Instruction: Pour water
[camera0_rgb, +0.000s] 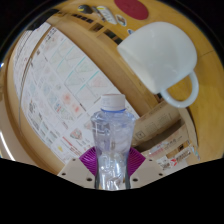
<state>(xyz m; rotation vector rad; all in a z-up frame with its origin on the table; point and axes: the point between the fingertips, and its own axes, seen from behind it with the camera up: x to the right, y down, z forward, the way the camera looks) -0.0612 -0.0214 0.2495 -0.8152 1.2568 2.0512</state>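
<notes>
A clear plastic water bottle (112, 135) with a pale cap stands between my fingers, held upright in my view while the room behind it looks tilted. My gripper (112, 160) is shut on the bottle, with a magenta pad (90, 157) pressed to each side of it. A white mug (160, 55) with its handle toward me shows beyond the bottle and above it, its opening turned away. The bottle's lower part is hidden below my fingers.
A wooden table top (150, 125) lies behind the bottle. A large sheet with printed pictures and text (55, 85) covers the surface to the left. Red and white items (120, 15) lie far beyond the mug.
</notes>
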